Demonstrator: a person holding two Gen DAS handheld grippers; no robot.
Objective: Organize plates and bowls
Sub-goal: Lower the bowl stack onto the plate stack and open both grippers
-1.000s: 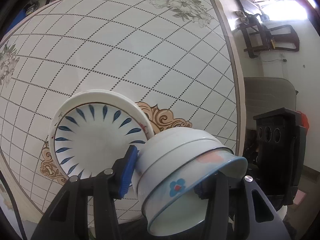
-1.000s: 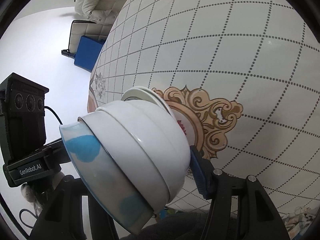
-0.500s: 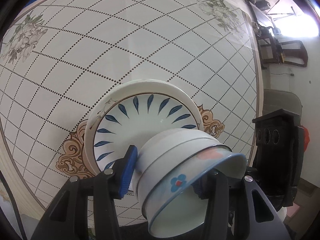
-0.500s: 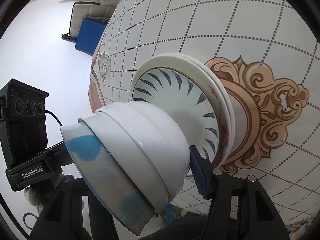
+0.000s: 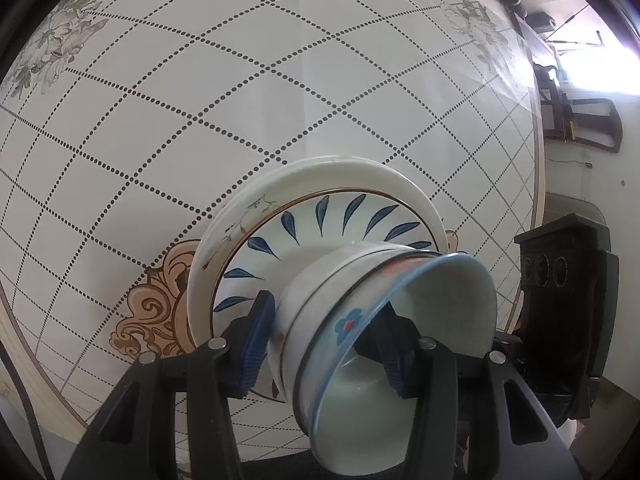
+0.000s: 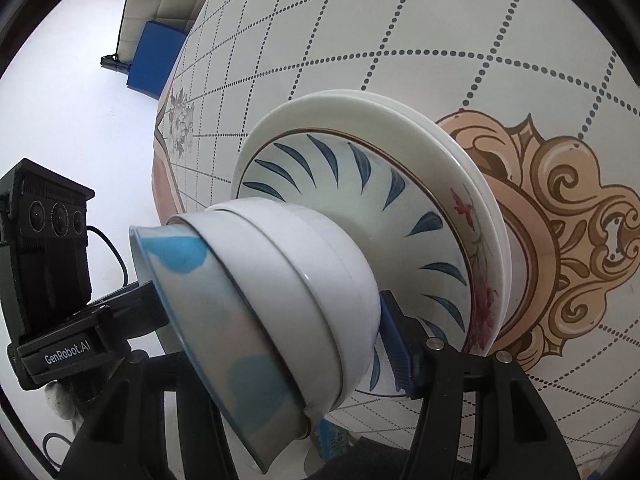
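Nested bowls gripped from both sides over a stack of plates

On the left, the left gripper (image 5: 324,344) clamps the nested bowls (image 5: 360,320) by the rim, one blue pad outside, the other inside; the right gripper (image 6: 276,344) pinches the same bowls (image 6: 280,300) from the opposite rim. They hang tilted over the blue-leaf plate (image 5: 320,224) topping the plate stack (image 6: 460,184), which rests on the patterned table (image 5: 200,100), by its gold scroll ornament (image 6: 580,240); contact cannot be told

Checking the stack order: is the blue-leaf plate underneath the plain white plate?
No, the blue-leaf plate sits on top of the white plate.
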